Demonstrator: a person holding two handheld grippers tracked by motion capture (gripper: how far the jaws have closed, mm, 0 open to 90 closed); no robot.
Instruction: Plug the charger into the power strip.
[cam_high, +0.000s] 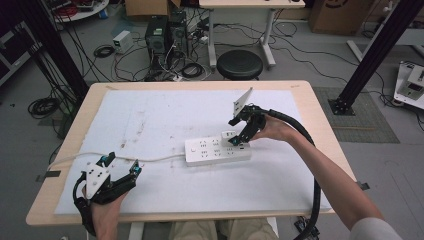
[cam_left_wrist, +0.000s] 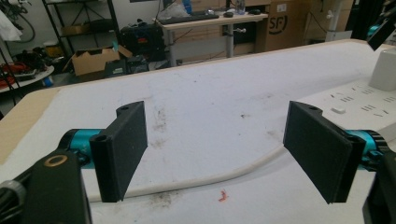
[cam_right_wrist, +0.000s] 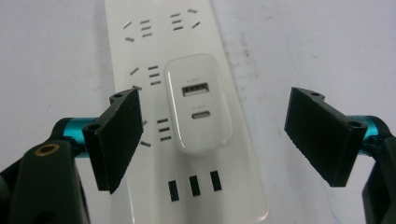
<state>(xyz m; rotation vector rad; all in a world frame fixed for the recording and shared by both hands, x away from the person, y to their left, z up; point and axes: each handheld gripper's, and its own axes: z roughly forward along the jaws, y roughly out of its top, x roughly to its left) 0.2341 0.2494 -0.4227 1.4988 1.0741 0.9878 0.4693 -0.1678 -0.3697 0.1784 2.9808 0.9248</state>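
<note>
A white power strip (cam_high: 210, 152) lies on the white mat (cam_high: 150, 112), right of the middle. A white USB charger (cam_high: 228, 135) is plugged into it, and in the right gripper view the charger (cam_right_wrist: 201, 105) shows two ports on its face. My right gripper (cam_high: 239, 142) hovers over the charger, open, its jaws on either side of the charger (cam_right_wrist: 215, 98) and not touching it. My left gripper (cam_high: 121, 163) rests open near the front left of the table, over the strip's white cable (cam_left_wrist: 210, 179), nothing between its jaws (cam_left_wrist: 217, 109). The strip's end (cam_left_wrist: 359, 100) lies off to that gripper's right.
The wooden table (cam_high: 60, 165) has a bare rim around the mat. The cable (cam_high: 150, 159) runs left off the table's edge. A black stool (cam_high: 240, 64), computer cases (cam_high: 165, 32) and loose wires stand on the floor behind. Black frame posts (cam_high: 372, 55) rise at both sides.
</note>
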